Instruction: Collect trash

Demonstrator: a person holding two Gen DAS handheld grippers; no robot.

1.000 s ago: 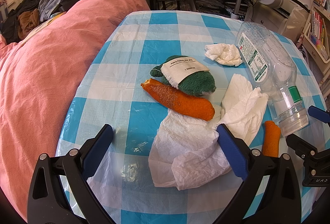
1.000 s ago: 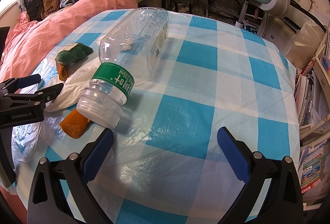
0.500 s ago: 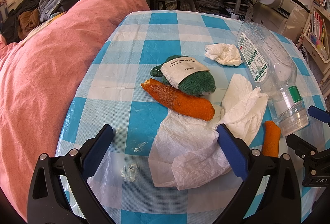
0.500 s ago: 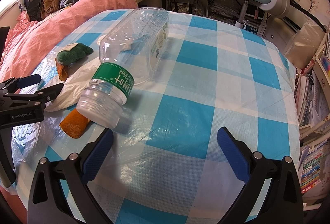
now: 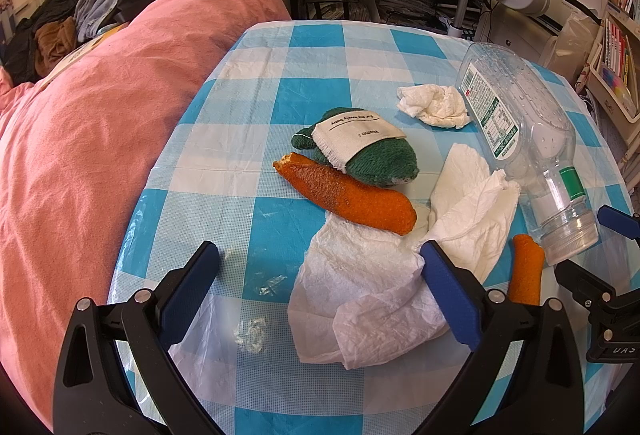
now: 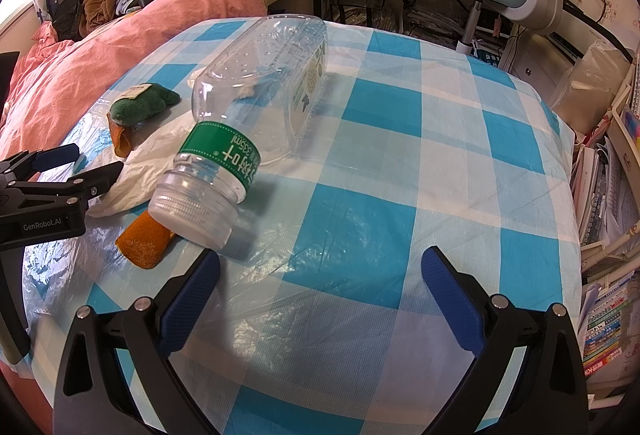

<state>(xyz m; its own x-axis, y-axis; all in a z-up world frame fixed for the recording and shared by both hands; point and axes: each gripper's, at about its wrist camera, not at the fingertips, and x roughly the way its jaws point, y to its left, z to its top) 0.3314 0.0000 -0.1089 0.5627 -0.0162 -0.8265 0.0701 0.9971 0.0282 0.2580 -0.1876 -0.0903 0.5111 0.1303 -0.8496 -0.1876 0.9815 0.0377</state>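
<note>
Since nothing has shifted over the last second, collecting has not begun: my left gripper (image 5: 318, 275) and right gripper (image 6: 320, 277) both hang spread and empty over the table (image 6: 400, 139). My left view shows the crumpled tissue (image 5: 434, 105) beyond the bottle (image 5: 516, 139); my right view shows the bottle's (image 6: 256, 83) capless mouth resting on an orange peel (image 6: 142, 241).

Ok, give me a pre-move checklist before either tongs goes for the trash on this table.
1. Left tongs open, nothing held: ok.
2. Right tongs open, nothing held: ok.
3. White tissue sheet lies ahead between the left fingers: ok.
4. Plastic bottle upright: not ok, it lies on its side, capped end toward the right tongs.
5. Small orange peel free to grab: not ok, the bottle's cap overlaps it.
6. Trash bin in view: not ok.
</note>
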